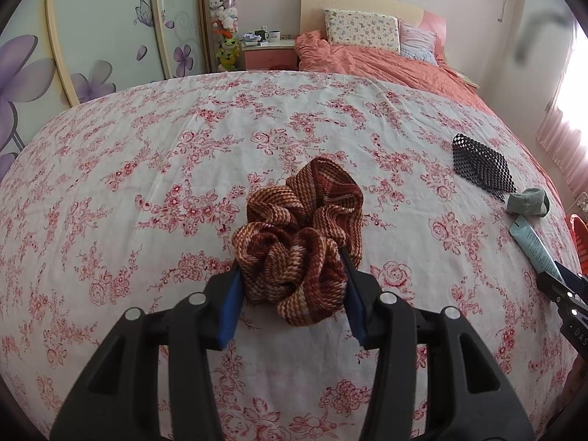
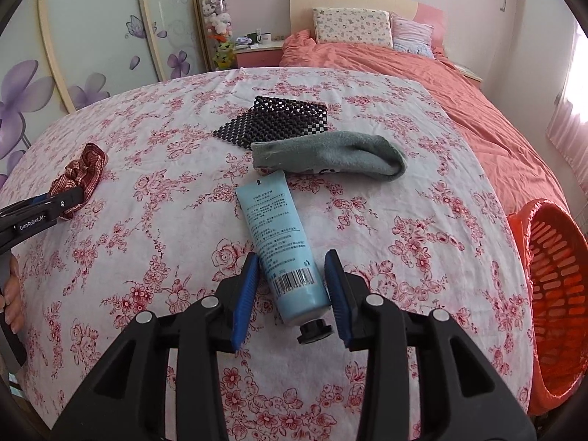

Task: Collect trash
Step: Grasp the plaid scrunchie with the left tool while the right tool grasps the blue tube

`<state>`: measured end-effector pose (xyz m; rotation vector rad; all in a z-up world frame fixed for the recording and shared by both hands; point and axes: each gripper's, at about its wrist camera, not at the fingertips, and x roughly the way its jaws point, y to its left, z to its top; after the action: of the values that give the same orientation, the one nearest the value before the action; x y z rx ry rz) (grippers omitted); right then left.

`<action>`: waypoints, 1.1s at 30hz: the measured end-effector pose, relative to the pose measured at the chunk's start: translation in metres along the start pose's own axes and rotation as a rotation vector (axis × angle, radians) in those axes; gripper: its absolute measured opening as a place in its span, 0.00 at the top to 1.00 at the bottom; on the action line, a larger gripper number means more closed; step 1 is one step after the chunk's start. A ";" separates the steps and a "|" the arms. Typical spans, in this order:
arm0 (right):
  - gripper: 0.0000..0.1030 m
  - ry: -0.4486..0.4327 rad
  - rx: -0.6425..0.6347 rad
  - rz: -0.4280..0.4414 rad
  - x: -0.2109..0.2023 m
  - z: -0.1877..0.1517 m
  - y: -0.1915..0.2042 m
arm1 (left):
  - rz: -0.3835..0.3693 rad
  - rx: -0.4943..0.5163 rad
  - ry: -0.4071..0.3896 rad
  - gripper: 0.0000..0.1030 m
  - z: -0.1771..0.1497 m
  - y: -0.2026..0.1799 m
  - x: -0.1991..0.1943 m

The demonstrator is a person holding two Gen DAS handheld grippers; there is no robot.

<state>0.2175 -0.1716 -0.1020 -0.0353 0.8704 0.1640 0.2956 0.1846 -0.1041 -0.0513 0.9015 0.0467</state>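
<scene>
Bedroom: bed [image 1: 147,169] with pink floral sheet is the work surface; wardrobe with purple flowers on one side, nightstand and 2 pillows at the far end.
Bin: 1 orange basket [image 2: 551,286] with orange liner, just off the bed edge on the right-hand side. Only part of the inside shows; no item visible in it.
Left hand-held gripper [image 1: 292,288]: pads flank the scrunchie [image 1: 301,239] on both sides and touch its fabric; reads as closing on it or lightly gripping, and it looks to be resting on the sheet, not lifted.
Right hand-held gripper [image 2: 290,286]: jaws apart, straddling the cap end of the tube [image 2: 283,246]. Gap visible on the left pad, right pad near or at the tube; not clamped.
Progress: early, by my read. All 4 items are on the bed, nothing seen binned.
Left to do: close on both items, carry to basket, drop; then sock [image 2: 330,156] and mesh mat [image 2: 279,121].
Count: scrunchie 1 (red-brown striped), tube 1 (light blue, black cap), sock 1 (grey-green), mesh mat 1 (black), basket 1, grippers 2.
Layout: sock touches the tube's far end and overlaps the mat's near edge; scrunchie well apart, on the left.
</scene>
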 end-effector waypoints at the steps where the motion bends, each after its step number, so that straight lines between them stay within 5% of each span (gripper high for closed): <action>1: 0.63 0.000 0.001 0.001 0.000 0.000 0.000 | 0.000 0.000 0.000 0.53 0.000 0.000 0.000; 16: 0.64 -0.002 0.003 0.003 0.000 0.000 0.000 | -0.005 0.007 0.000 0.48 0.001 -0.004 0.000; 22: 0.73 0.009 0.031 0.073 -0.002 0.002 0.001 | -0.049 -0.013 -0.013 0.67 0.003 -0.002 0.000; 33: 0.73 -0.049 0.080 0.180 -0.029 0.007 0.004 | -0.023 -0.010 -0.073 0.70 0.004 -0.005 -0.027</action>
<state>0.2043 -0.1709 -0.0753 0.1221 0.8298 0.2971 0.2822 0.1797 -0.0800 -0.0688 0.8276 0.0318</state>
